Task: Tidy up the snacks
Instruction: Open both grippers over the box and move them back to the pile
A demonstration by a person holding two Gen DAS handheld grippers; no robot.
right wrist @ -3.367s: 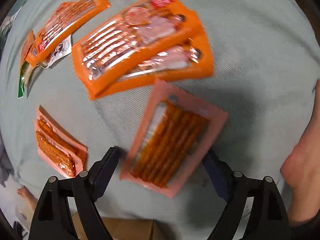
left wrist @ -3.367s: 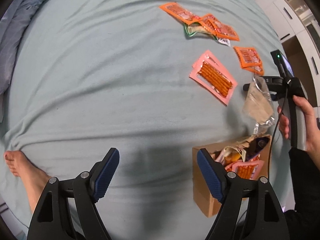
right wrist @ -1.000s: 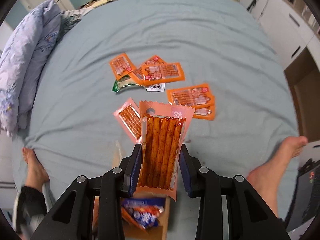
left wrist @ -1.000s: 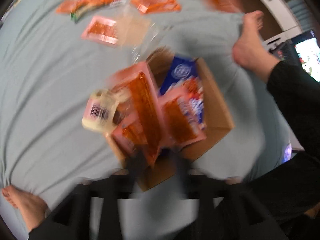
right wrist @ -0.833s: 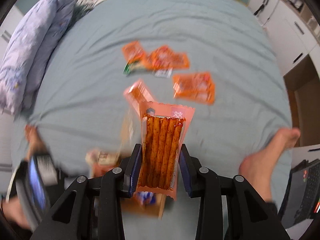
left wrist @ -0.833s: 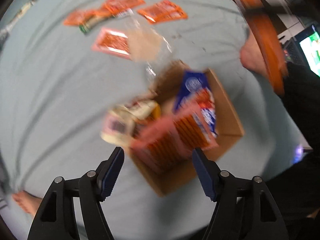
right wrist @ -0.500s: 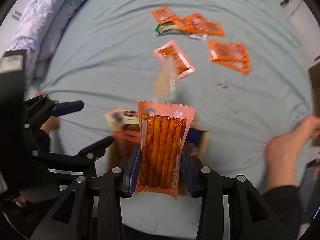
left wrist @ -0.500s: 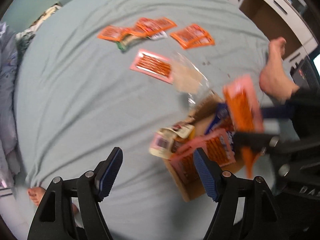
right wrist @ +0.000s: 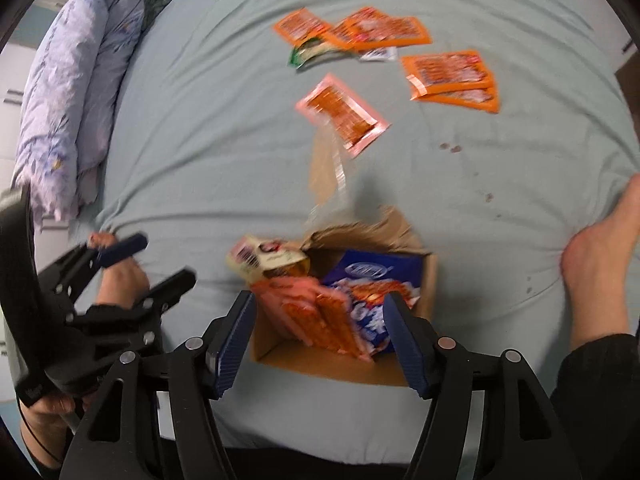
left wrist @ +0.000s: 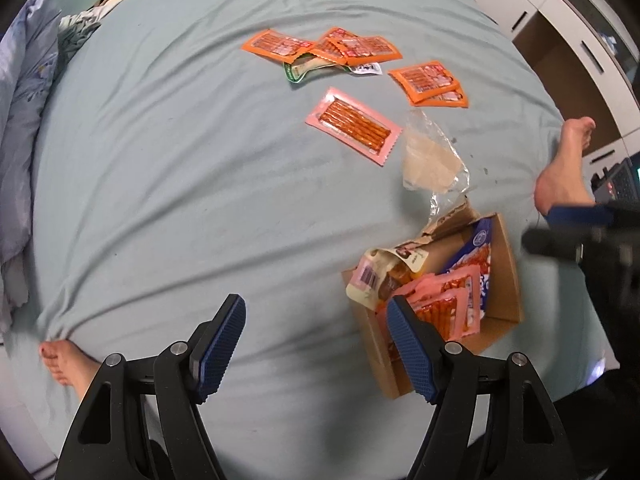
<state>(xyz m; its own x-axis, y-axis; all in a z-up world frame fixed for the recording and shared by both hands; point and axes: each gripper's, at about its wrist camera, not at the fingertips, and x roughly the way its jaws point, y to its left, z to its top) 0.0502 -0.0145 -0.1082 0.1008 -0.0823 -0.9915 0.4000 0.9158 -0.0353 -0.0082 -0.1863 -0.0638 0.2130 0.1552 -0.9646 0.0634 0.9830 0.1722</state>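
A brown cardboard box (left wrist: 505, 276) (right wrist: 428, 280) sits on the bed and holds pink stick-snack packs (left wrist: 448, 304) (right wrist: 320, 320), a blue bag (right wrist: 372, 276) and a beige pack (left wrist: 384, 276). My right gripper (right wrist: 318, 340) is open and empty just above the box. My left gripper (left wrist: 316, 344) is open and empty over bare sheet left of the box. One pink stick pack (left wrist: 352, 124) (right wrist: 342, 114) lies on the sheet beyond the box. Several orange packs (left wrist: 428, 80) (right wrist: 452, 74) lie further back.
A clear plastic bag (left wrist: 432, 160) lies at the box's far edge. A green packet (left wrist: 300, 70) sits among the far orange packs (left wrist: 320, 46). Bare feet rest at the bed's edges (left wrist: 564, 168) (left wrist: 68, 364). A folded quilt (right wrist: 76, 92) lies at the left.
My right gripper was shut on a pink stick pack; it has opened and the pack now lies in the box. The left gripper swung left, away from the box.
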